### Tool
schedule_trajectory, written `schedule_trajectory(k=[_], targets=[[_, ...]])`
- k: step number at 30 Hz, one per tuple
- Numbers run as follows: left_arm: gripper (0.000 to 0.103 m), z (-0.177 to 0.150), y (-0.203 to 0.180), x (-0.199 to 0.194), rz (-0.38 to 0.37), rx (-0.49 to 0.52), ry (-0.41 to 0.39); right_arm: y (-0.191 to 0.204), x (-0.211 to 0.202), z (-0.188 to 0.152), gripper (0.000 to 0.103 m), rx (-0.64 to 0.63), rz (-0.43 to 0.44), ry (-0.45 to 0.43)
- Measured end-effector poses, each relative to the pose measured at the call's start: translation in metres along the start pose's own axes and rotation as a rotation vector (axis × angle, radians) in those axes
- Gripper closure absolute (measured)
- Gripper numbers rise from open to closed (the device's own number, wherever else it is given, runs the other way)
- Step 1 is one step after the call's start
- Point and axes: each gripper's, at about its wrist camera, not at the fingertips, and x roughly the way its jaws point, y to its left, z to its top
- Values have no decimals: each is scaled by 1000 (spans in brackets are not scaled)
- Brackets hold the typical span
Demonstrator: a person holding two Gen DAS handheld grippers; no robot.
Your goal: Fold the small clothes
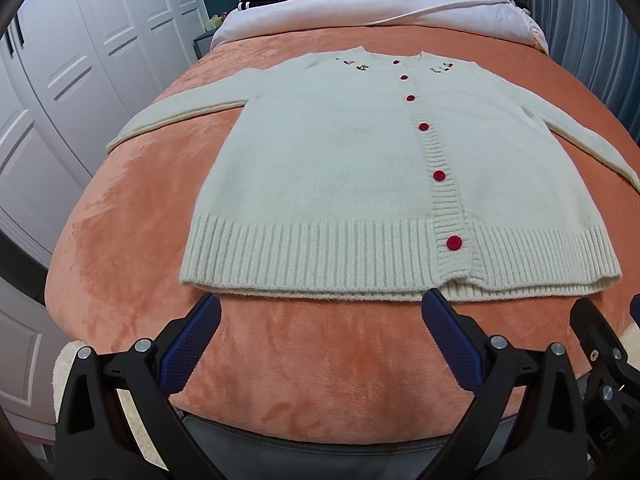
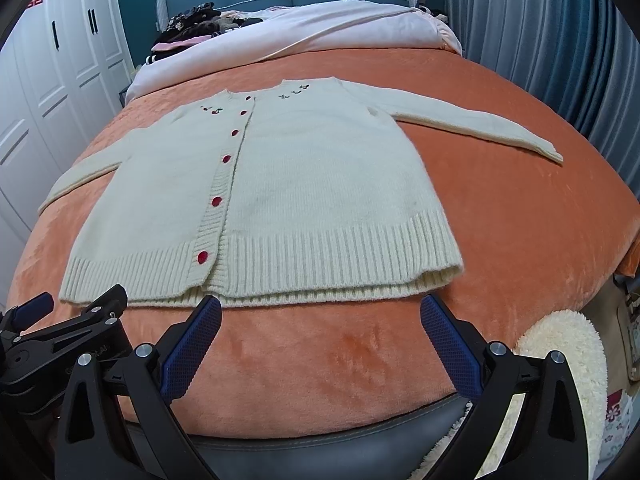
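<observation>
Cream cardigan (image 1: 340,168) on my orange blanket (image 1: 320,360)

I see red buttons (image 1: 454,243), small cherry embroidery, ribbed hem; my gripper pads (image 2: 192,344) are textured blue.

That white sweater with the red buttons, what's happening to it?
A person holding a gripper in each hand is about to fold it. The cream cardigan lies flat and buttoned on the orange blanket, sleeves spread out to both sides. The left gripper and the right gripper hover just short of its ribbed hem, jaws open, holding nothing. No fold has been made yet.
</observation>
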Motion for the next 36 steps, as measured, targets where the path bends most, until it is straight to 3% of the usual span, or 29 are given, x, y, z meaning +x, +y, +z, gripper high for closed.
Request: schedule_trajectory(k=[36], targets=[[5, -2, -2, 2, 3, 10, 3, 0, 0, 1, 5, -3, 2, 9]])
